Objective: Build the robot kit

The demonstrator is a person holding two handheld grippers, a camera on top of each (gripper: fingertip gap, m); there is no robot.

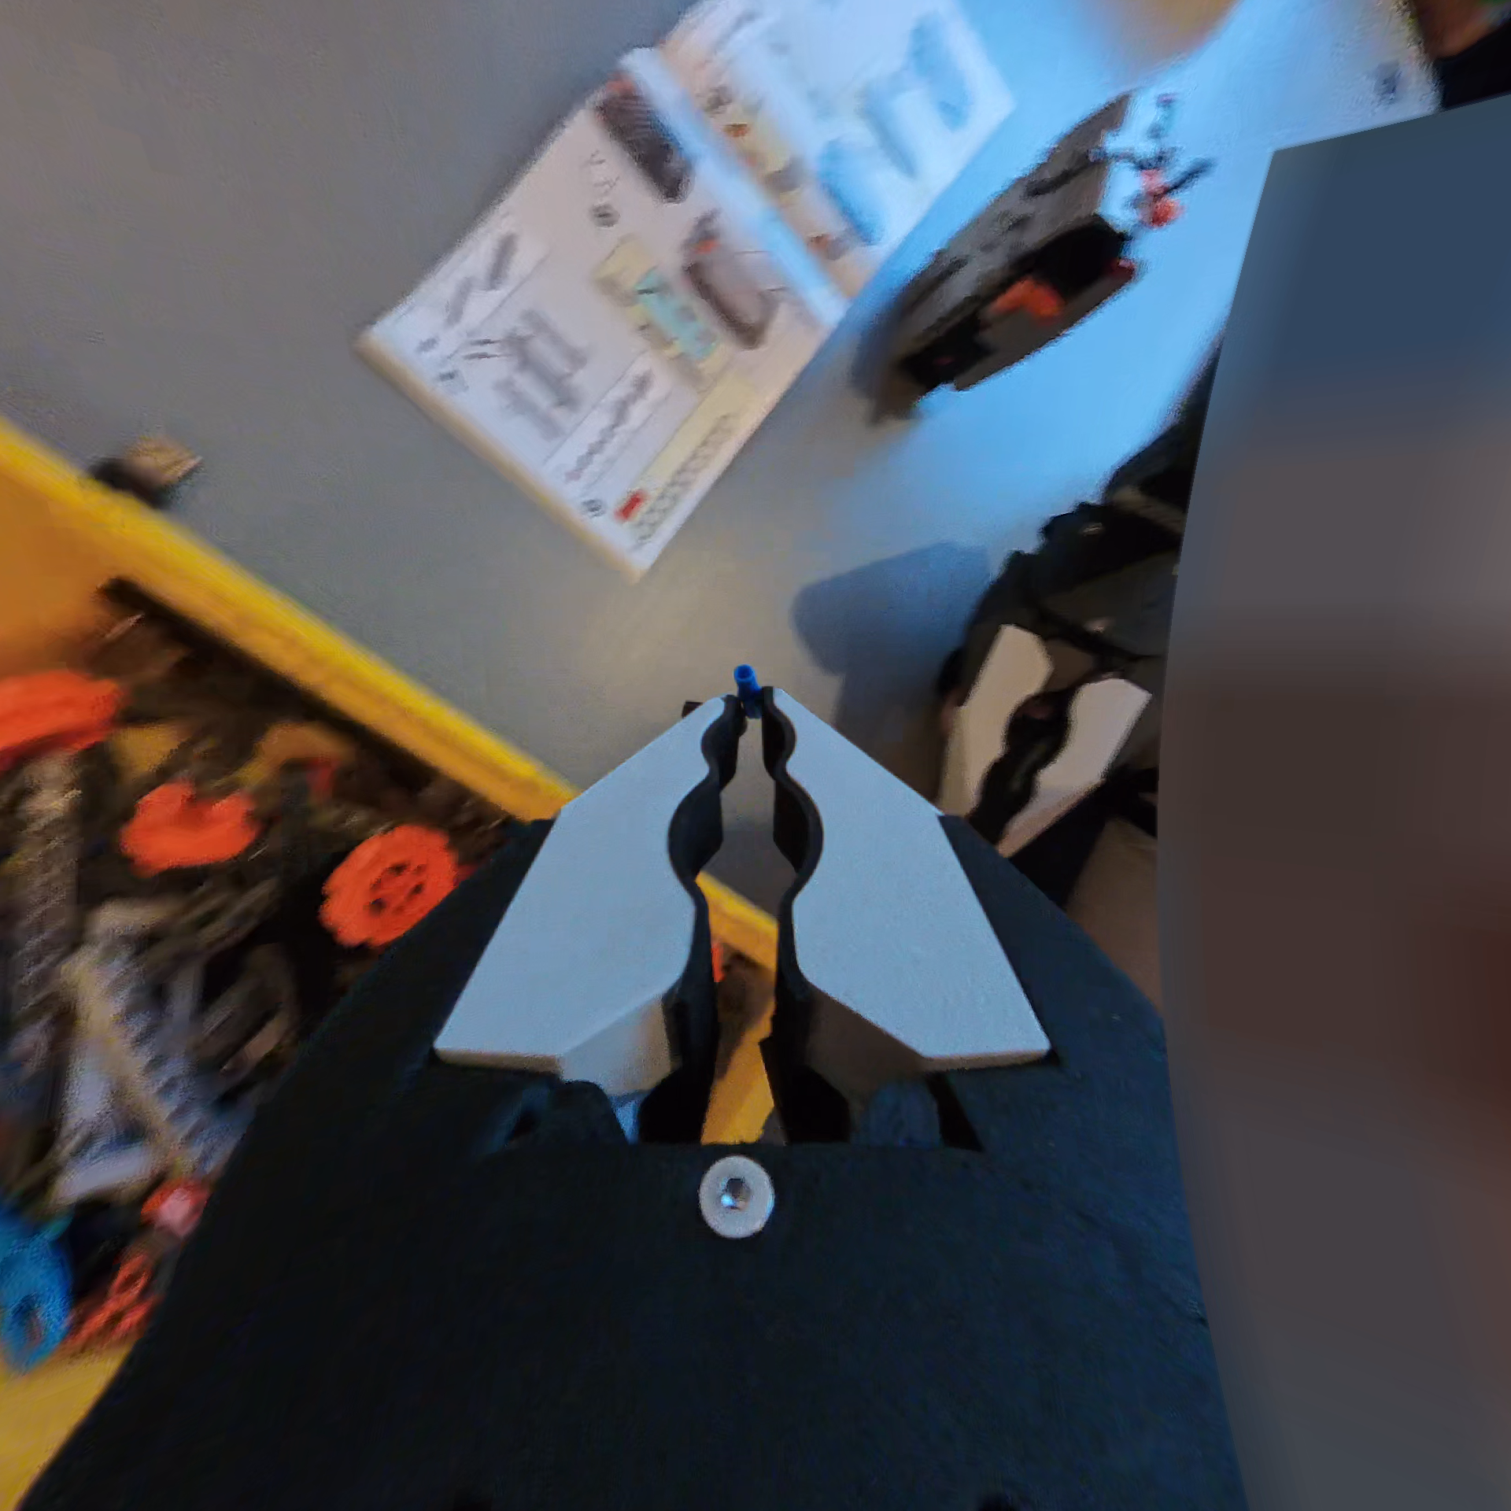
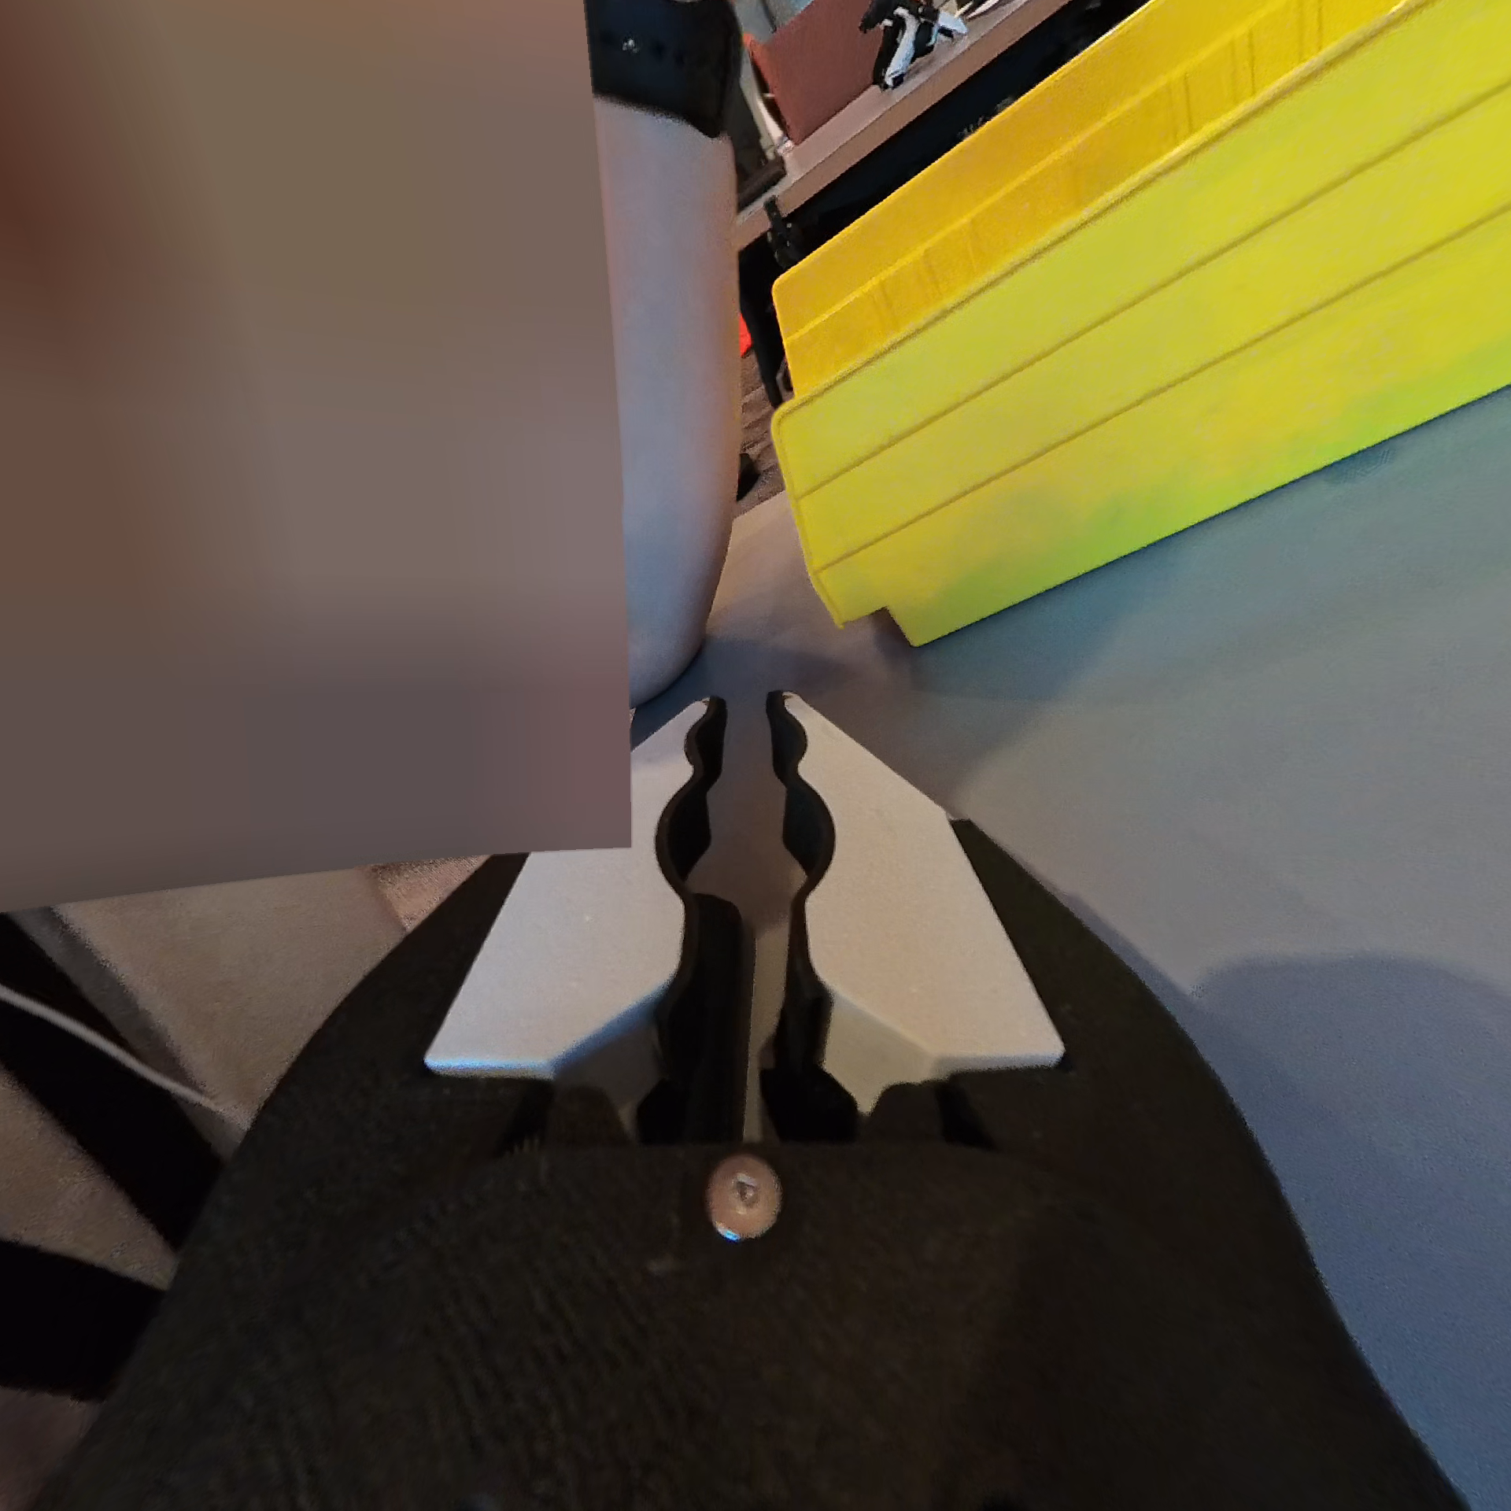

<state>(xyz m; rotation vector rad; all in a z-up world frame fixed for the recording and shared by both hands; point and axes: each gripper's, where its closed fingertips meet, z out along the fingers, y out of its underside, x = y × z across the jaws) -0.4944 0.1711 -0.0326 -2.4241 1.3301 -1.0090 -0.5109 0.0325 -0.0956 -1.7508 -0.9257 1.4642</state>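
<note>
Nearest the lens, the left gripper (image 1: pixel 748 705) pinches one small blue peg (image 1: pixel 746 680) at its tips above the grey counter (image 1: pixel 327 245). Blurred behind lie one open booklet (image 1: pixel 654 311) and a yellow bin (image 1: pixel 343 654) of orange and black parts. Low over the counter, the right gripper (image 2: pixel 746 705) has its jaws slightly parted, holding nothing, beside one yellow bin (image 2: pixel 1145 368).

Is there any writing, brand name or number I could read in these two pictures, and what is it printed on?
No text can be quoted.
Open instruction booklet: print and diagrams, too blurred to read.
Small dark sticker on the table: too blurred to read.
Yellow bin: no writing shows.
Left gripper, pinching a small blue peg: no writing.
Right gripper: no writing.
</note>
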